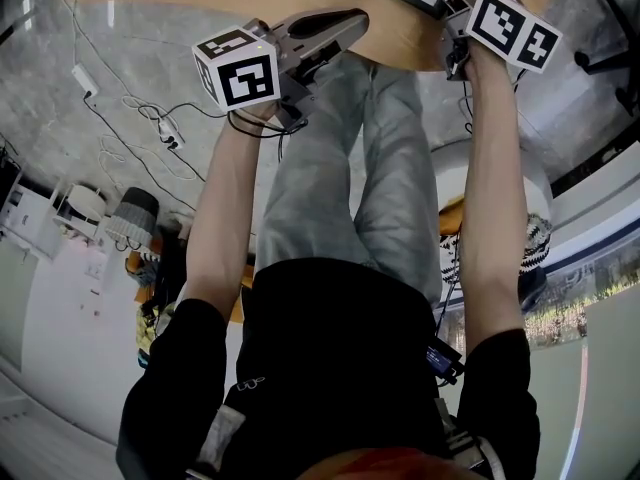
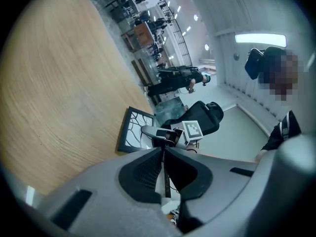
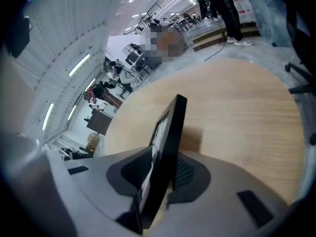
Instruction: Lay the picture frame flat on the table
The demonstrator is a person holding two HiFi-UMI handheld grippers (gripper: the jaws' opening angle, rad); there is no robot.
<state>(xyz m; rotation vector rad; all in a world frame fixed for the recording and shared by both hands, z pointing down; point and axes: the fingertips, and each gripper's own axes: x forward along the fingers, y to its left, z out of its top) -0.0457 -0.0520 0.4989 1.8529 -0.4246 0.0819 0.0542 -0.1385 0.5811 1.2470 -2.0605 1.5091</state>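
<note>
The job is not finished. The picture frame (image 3: 170, 132) is still up on its edge rather than lying flat. In the right gripper view I see it edge-on, a thin black bar running away from me over the desk (image 3: 237, 112), with its shadow on the wood just beside it. In the left gripper view it stands tilted, with the branch-patterned front turned toward my left side. Its lower edge seems to rest on the wood near the rim of the desk, though I cannot be sure of the contact.

My right tool (image 3: 165, 154) has the frame between its jaws, one on the front and one on the back. The hold looks slack to me. A pale sliver shows between the back of the frame and the pad on that side, so I judge the jaws are loosely around it and not clamped.

My left tool (image 2: 164, 149) is clenched with nothing in it, its two pads meeting along a thin seam. It hangs over the near rim of the desk, well apart from the frame, and takes no part.

So the frame is on the desk and in my reach, and I would call that the first half done. The frame has yet to be tipped over until its back lies on the wood, and then my right tool has to come clear of it.
</note>
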